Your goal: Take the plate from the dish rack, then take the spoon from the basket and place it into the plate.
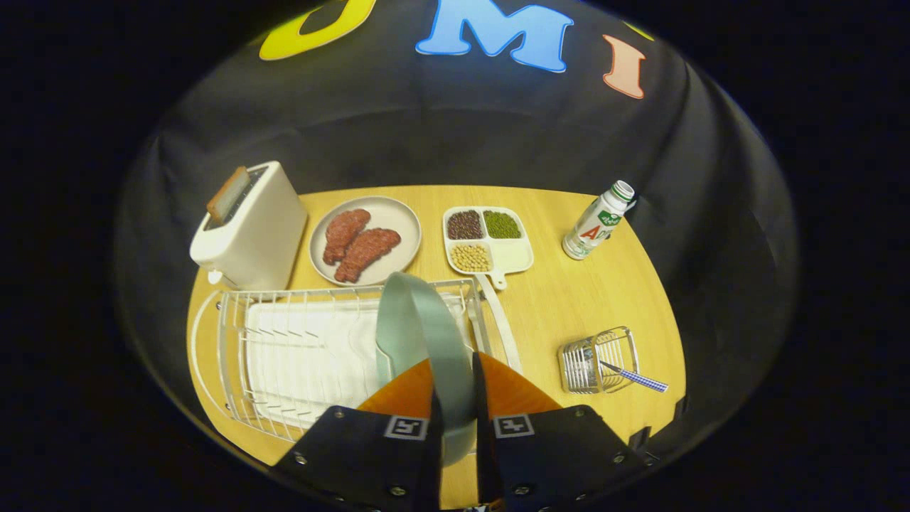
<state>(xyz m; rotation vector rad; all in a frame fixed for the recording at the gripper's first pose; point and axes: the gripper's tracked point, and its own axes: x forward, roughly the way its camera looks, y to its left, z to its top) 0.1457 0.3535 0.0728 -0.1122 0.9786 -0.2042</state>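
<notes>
A: Pale green, that plate [419, 320] — is it held?

B: Yes. It stands on edge between the jaws of the gripper [455, 387], which are narrow and press on it from both sides. Its upper rim rises just ahead of the fingertips [416, 387].

A: Where is it relative to the dish rack [284, 355]?

B: Over the rack's right end, in front of its white wire side. I cannot tell whether the lower edge touches the rack, since the fingers hide it. A white tray lies inside the rack.

A: And the spoon [636, 379]?

B: Well to the right of the rack, in a small wire basket [597, 359] lying on the wooden counter [569, 299]. The chequered blue handle sticks out of the basket's open end, pointing away from the rack.

A: What lies beyond the rack?

B: Just behind its left end stands a cream toaster [249, 227] with a slice of bread [227, 193] upright in the slot. Behind the rack's middle is a round grey dish [366, 240] carrying two reddish pieces of meat. Behind its right end sits a white divided tray [488, 240] with dark, green and yellow beans in three compartments; the tray's handle points toward the rack's corner.

A: Anything further off?

B: A small white bottle [597, 222] with a green-and-white cap, far right of the rack and beyond the basket, leaning slightly.
</notes>
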